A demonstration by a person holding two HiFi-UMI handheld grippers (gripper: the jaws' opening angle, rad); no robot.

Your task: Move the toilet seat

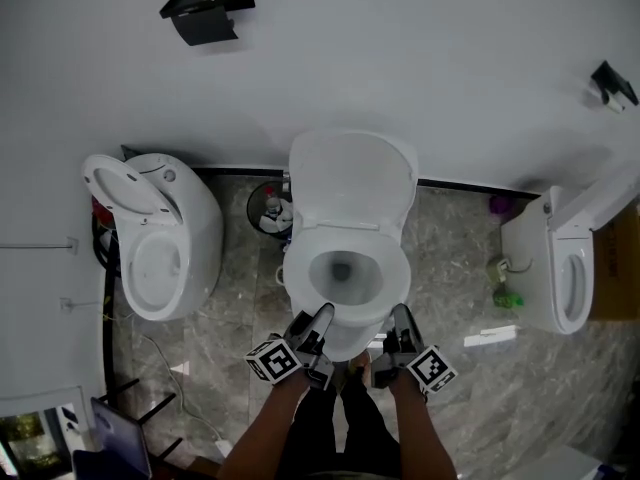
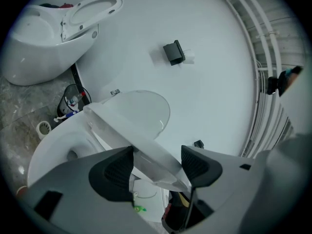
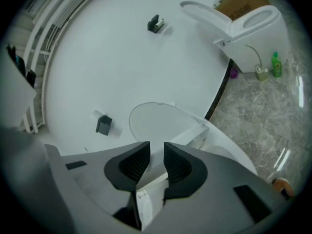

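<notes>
The toilet seat [image 1: 298, 268] lies on the middle toilet's bowl, straight ahead of the person, with the lid [image 1: 350, 173] already up against the far wall. Both claws are at its near edge. The left gripper [image 1: 315, 323] has its jaws fairly wide around the near-left rim, and in the left gripper view its pads seem to press on that slab. The right gripper [image 1: 400, 318] is nearly closed, pinching the thinner near-right rim.

The grip looks made, and the near end seems to be just off the bowl. So the step in hand is the lift. Next, both claws should probably swing the seat up and back together towards the lid, kept level so that it does not twist on its hinge.

A second toilet [image 1: 150, 238] stands to the left and a third [image 1: 560, 268] to the right, both well apart. A small bin [image 1: 268, 208] sits beside the bowl at far left and a green bottle [image 1: 505, 293] on the floor to the right. None of these is in the seat's path.
</notes>
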